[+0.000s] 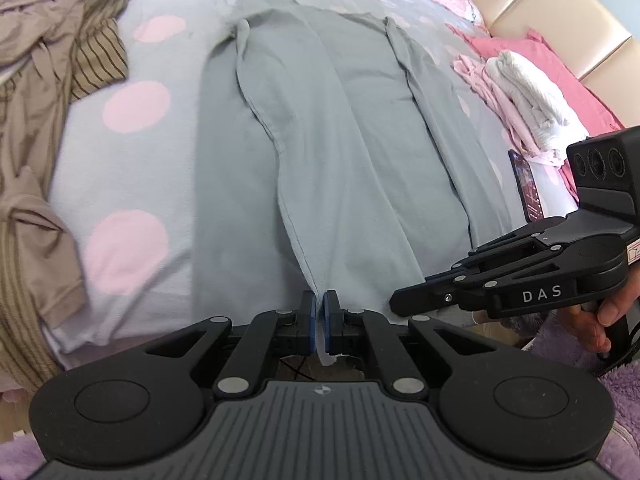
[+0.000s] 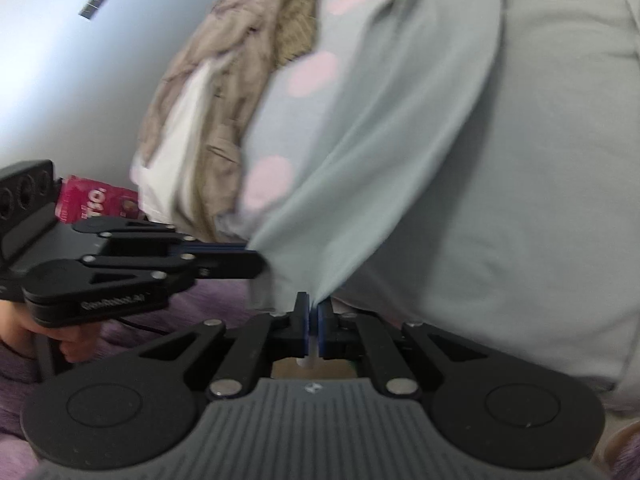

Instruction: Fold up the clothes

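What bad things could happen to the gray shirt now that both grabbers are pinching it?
The left gripper and right gripper each pinch only a thin bit of the gray shirt's near edge, so it might slip out. Lifting could also undo the folded-in sleeves.

A bed with a pale grey sheet dotted pink fills the room. A cream padded headboard stands at its far right. A plain, possibly white wall rises behind.
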